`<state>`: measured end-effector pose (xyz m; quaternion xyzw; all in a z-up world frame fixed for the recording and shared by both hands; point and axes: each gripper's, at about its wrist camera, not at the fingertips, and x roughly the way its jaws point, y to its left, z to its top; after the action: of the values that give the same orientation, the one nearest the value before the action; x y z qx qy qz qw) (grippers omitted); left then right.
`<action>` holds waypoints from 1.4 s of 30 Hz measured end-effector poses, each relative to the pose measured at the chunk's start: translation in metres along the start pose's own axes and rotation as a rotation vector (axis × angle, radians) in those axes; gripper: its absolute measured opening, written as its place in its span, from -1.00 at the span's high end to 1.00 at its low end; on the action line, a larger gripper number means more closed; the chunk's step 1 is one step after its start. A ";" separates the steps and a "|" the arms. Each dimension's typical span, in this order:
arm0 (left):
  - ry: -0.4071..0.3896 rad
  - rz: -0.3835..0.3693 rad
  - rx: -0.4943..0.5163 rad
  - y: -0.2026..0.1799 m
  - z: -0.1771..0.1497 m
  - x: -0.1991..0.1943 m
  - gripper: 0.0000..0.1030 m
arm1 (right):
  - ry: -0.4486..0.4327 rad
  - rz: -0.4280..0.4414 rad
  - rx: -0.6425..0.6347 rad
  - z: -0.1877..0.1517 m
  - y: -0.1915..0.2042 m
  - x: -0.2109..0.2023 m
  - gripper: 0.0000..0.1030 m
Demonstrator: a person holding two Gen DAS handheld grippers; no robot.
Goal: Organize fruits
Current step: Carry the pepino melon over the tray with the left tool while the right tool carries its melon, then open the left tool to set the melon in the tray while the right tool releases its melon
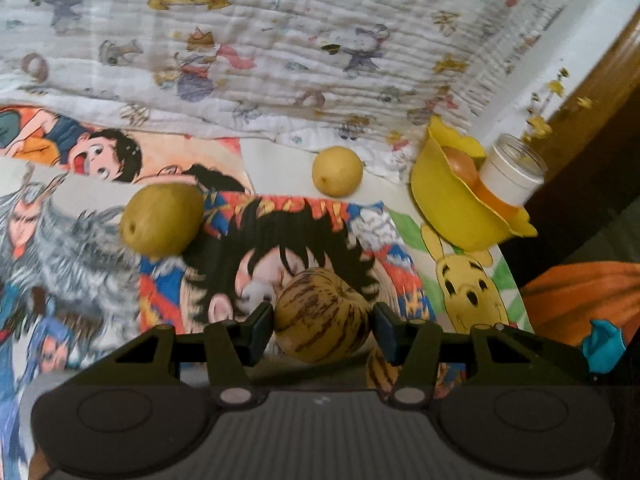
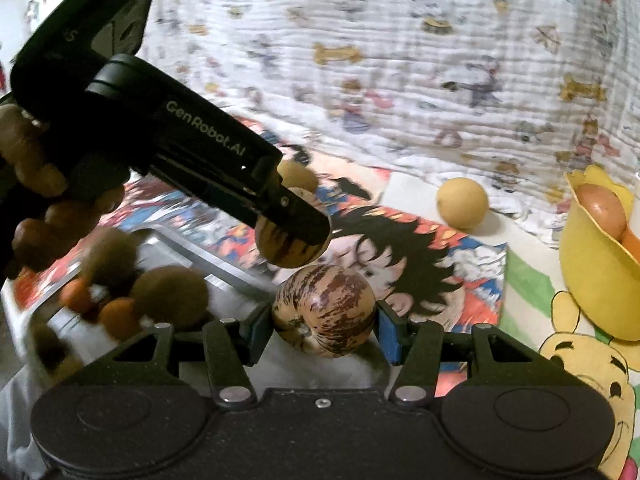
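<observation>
Quilted cloth (image 1: pixel 304 40): a white cover printed with small cartoon figures is spread across the far half of both views, from nine to three o'clock.
Cartoon sheets (image 1: pixel 304 232): bright printed pictures are laid flat beneath the fruit, a yellow bear (image 2: pixel 592 364) being shown at four o'clock.
Metal tray (image 2: pixel 192 252): seen at nine o'clock in the right wrist view; brown fuzzy fruits (image 2: pixel 168 296) and small orange fruits (image 2: pixel 118 316) are held in it, blurred.
Yellow bowl (image 1: pixel 452 204): set at two o'clock in the left wrist view, tilted, with a reddish-brown fruit (image 1: pixel 460 162) inside and a clear jar (image 1: pixel 514 174) just beside it.
Left gripper (image 1: pixel 323 322): clamped on a striped melon-like fruit (image 1: pixel 320 316), both pads being pressed to its sides; it is also seen at ten o'clock from the right wrist.
Right gripper (image 2: pixel 324 320): clamped on a second striped fruit (image 2: pixel 324 308), darker brown in its streaks, at the centre of its own view.
Green-yellow pear (image 1: pixel 162 220): left lying at ten o'clock of the left gripper, on the sheets.
Yellow round fruit (image 1: pixel 337 171): left lying at twelve o'clock, near the cloth's edge, well apart from the bowl.
</observation>
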<state>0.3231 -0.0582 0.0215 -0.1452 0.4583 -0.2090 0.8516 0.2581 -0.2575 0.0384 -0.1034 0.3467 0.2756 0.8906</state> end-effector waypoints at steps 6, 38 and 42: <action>-0.027 -0.023 0.024 -0.007 -0.029 -0.029 -0.11 | 0.022 0.038 -0.037 -0.018 0.022 -0.024 -0.09; -0.034 0.024 0.171 -0.017 -0.143 -0.073 -0.12 | 0.069 0.094 -0.118 -0.070 0.058 -0.049 -0.09; -0.027 0.044 0.207 -0.020 -0.147 -0.072 -0.12 | 0.065 0.087 -0.127 -0.072 0.058 -0.050 -0.09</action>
<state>0.1596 -0.0483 0.0027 -0.0490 0.4260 -0.2345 0.8724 0.1542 -0.2573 0.0197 -0.1534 0.3616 0.3321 0.8576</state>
